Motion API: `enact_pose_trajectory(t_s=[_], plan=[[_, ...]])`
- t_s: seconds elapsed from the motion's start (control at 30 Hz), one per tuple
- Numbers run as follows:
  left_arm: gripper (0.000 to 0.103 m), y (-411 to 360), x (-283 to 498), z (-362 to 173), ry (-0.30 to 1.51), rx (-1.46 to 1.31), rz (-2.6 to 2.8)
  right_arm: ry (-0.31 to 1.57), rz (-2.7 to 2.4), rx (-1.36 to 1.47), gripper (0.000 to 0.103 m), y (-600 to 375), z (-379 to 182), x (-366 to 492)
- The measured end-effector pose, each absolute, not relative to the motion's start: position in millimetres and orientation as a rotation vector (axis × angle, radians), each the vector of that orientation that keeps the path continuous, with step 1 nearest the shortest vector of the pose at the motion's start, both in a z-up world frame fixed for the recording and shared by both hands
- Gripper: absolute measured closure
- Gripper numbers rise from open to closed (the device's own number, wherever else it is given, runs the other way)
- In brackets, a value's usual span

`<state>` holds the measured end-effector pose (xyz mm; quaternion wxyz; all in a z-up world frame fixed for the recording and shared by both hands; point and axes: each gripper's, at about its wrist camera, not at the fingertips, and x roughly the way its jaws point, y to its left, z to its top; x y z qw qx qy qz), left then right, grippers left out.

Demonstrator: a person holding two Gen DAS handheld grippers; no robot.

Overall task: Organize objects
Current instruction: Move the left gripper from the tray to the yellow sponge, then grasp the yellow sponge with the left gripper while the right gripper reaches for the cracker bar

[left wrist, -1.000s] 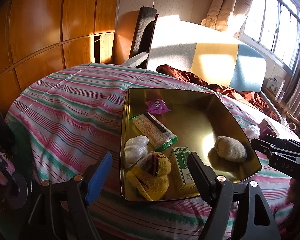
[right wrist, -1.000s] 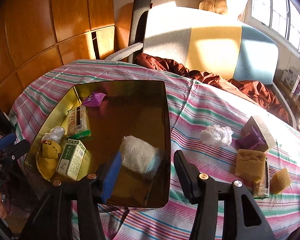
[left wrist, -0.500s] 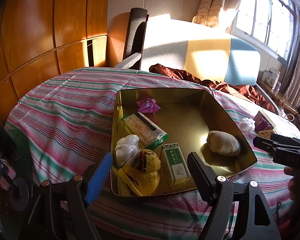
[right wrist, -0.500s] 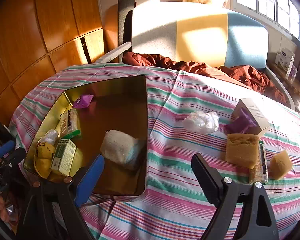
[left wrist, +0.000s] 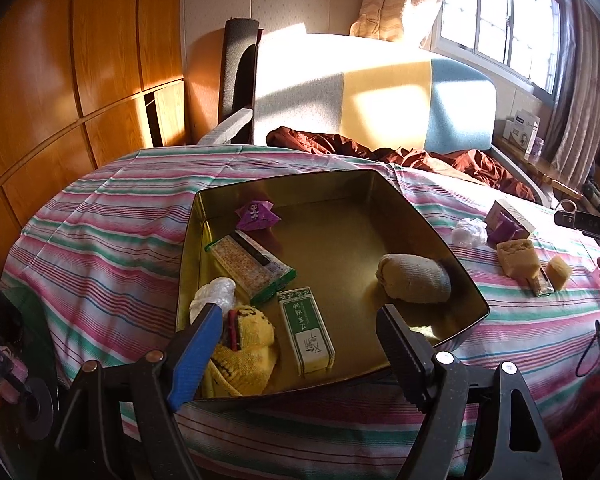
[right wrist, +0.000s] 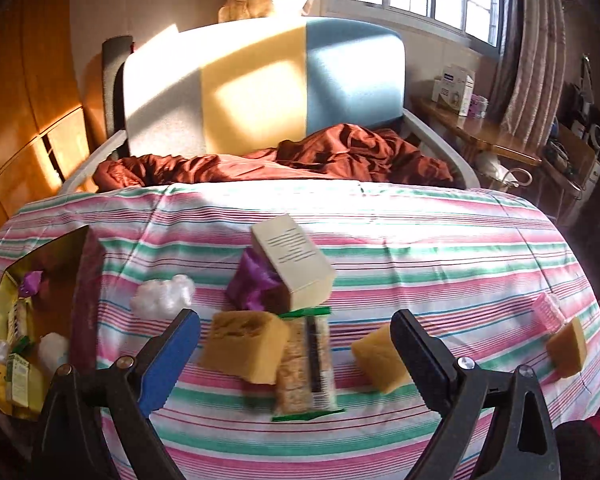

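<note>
Sponge block (right wrist: 246,345), tan, porous and squarish, lies on the striped worktop (right wrist: 440,248) at lower centre of the right wrist view, between the widening, empty jaws of the right gripper (right wrist: 296,354), nearer the blue one. Touching it: a crinkly cracker packet (right wrist: 308,364), long axis pointing away. Left gripper (left wrist: 300,344), jaws wide and empty, hovers over the gold tin (left wrist: 420,216).

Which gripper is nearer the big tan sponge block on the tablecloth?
Right. The right gripper hangs over the sponge block, jaws opening and empty; the left gripper is over the gold tin.
</note>
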<state>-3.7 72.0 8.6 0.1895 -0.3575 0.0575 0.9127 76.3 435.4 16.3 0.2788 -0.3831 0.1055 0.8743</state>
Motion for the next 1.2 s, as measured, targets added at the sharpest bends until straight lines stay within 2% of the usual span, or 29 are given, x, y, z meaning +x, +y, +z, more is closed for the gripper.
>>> enact_pose_trajectory(t_s=[0.07,0.23,0.33,0.4,0.57,0.83,1.2], plan=[[0.019,82.5,-1.9,11.1,0.183,-0.991,2.542,0.344,2.241,-0.998,0.005,468.1,6.1,90.4],[0.019,116.5,3.6,17.1,0.241,-0.956,2.475,0.783,2.046,-0.925,0.005,530.9,-13.6,131.4],[0.018,143.5,8.3,19.6,0.275,-0.935,2.414,0.879,2.017,-0.959,0.005,538.5,-22.9,135.5],[0.018,163.2,12.1,20.6,0.300,-0.921,2.370,0.892,2.030,-1.000,0.005,534.3,-26.5,129.9],[0.018,212.1,21.1,25.7,0.329,-0.889,2.257,0.784,2.067,-1.016,0.005,523.8,-19.5,123.2],[0.017,284.3,12.7,22.9,0.298,-0.957,2.118,0.852,2.040,-1.029,0.005,532.9,-25.3,128.1],[0.017,370.1,-18.8,-17.3,0.248,-1.107,2.018,0.896,2.026,-1.077,0.005,536.6,-32.7,126.9]])
